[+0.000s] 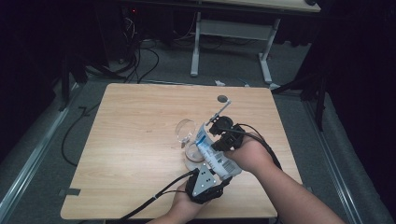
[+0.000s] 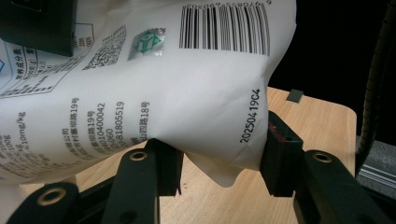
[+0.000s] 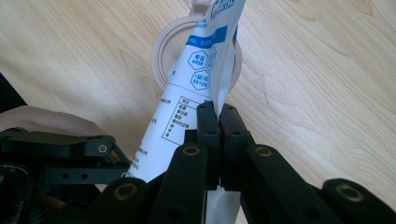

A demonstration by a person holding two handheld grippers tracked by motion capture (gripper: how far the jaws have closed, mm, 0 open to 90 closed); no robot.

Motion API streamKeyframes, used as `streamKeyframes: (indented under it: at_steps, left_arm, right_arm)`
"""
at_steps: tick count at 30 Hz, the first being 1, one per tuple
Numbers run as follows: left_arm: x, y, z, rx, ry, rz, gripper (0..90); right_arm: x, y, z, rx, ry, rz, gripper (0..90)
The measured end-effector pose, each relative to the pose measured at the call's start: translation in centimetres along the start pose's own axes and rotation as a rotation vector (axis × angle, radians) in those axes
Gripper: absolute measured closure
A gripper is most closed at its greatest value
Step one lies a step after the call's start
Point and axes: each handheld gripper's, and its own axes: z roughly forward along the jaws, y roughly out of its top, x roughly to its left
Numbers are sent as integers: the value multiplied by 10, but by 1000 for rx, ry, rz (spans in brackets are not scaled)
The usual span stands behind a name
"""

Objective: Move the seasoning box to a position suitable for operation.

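Observation:
A white pouch [image 1: 215, 156] with blue print and a barcode hangs tilted over a clear round jar [image 1: 190, 156] whose lid [image 1: 185, 129] stands open. My left gripper [image 1: 215, 179] holds the pouch's lower end; in its own view its pads press both sides of the pouch [image 2: 187, 93], with the left gripper [image 2: 219, 161] shut on it. My right gripper [image 1: 219, 140] pinches the pouch's side edge higher up. In the right gripper view the right gripper [image 3: 218, 114] is shut on the pouch [image 3: 196, 79], whose top end points at the jar's rim [image 3: 161, 56].
The wooden table [image 1: 140, 140] has bare room to the left and at the back. A small grey disc [image 1: 223, 99] sits near its far edge. A piece of tape [image 1: 70, 192] lies at the front left corner. Behind stand another table's white legs [image 1: 195, 46] and floor cables.

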Motion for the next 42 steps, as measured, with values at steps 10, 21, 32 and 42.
streamKeyframes:
  at_steps: [10, 21, 32, 42]
  left_arm:
    - [1, 0, -1, -3, 4, 7, 567]
    - [3, 1, -1, -6, 6, 2, 567]
    - [2, 3, -1, -8, 7, 1, 568]
    - [1, 2, 0, -10, 7, -7, 568]
  right_arm:
    - [0, 1, -1, -2, -5, -1, 894]
    - [1, 4, -1, 0, -9, -5, 893]
    - [0, 3, -2, -5, -9, -6, 893]
    - [0, 5, -1, 6, -10, -1, 894]
